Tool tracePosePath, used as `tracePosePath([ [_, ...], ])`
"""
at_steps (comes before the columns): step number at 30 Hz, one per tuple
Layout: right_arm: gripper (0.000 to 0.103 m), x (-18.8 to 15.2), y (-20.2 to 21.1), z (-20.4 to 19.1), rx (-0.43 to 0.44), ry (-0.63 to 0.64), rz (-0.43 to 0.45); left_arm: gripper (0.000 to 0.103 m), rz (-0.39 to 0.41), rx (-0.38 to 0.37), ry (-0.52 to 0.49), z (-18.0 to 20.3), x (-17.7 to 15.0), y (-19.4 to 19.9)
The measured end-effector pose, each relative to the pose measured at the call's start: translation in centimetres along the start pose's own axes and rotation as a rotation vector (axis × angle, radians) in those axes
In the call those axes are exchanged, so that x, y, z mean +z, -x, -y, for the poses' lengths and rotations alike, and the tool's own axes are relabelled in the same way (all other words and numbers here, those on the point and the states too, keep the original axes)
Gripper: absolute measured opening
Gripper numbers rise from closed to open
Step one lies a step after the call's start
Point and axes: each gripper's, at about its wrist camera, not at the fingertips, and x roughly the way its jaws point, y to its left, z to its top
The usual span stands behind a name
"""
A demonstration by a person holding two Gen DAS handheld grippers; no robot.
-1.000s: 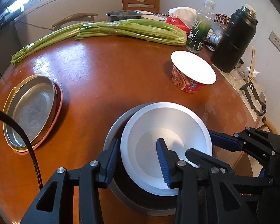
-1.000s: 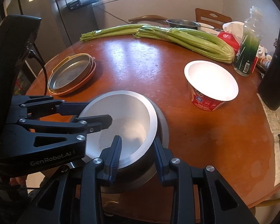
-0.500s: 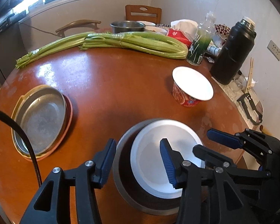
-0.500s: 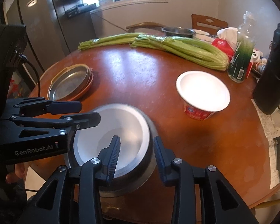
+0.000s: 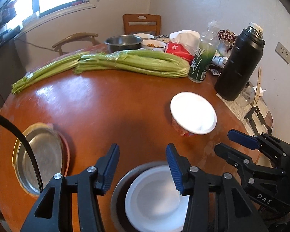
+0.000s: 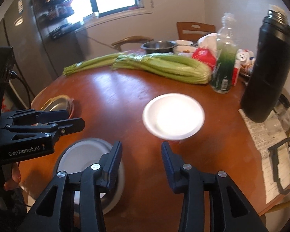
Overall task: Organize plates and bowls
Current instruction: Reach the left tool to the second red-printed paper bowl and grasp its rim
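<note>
A white bowl (image 5: 154, 199) sits nested in a wider grey metal bowl (image 5: 121, 185) at the near edge of the round brown table (image 5: 110, 108). My left gripper (image 5: 142, 166) hovers above them, open, with nothing between its fingers. My right gripper (image 6: 142, 159) is lifted clear of the nested white bowl (image 6: 81, 158); its jaws are opening and hold nothing. A paper noodle cup with a white lid (image 6: 173, 115) stands ahead of it. A stack of shallow metal plates (image 5: 38, 156) lies at the left.
Celery bunches (image 5: 133, 62) lie across the far side. A black thermos (image 5: 237, 65), a green bottle (image 5: 203, 61), a tissue pack and a steel bowl (image 5: 122, 42) crowd the back right. A black tool (image 6: 282, 166) lies on papers at the right edge. Chairs stand behind.
Both grippers let go of the white bowl, opened and rose back toward me. The white bowl stays nested in the grey bowl, now low in both views.
</note>
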Motion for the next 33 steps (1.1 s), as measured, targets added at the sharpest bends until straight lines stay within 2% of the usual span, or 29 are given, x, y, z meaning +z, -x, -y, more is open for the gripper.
tracePosePath([
  [7,0.045,1.4,-0.3,3.0,-0.047,-0.046,0.017,0.05,-0.003,-0.01,-0.054,2.0,2.8,-1.6],
  [14,0.046,2.2,-1.3,5.4,-0.086,-0.088,0.011,0.05,-0.037,-0.015,-0.095,3.9,5.1,-4.8],
  [22,0.046,2.8,-3.9,7.3,-0.104,-0.129,-0.024,0.05,-0.115,-0.034,-0.1,5.2,6.0,-9.3],
  [33,0.046,2.5,-6.7,8.0,-0.11,-0.123,-0.067,0.05,-0.168,-0.056,-0.092,5.5,6.2,-12.1],
])
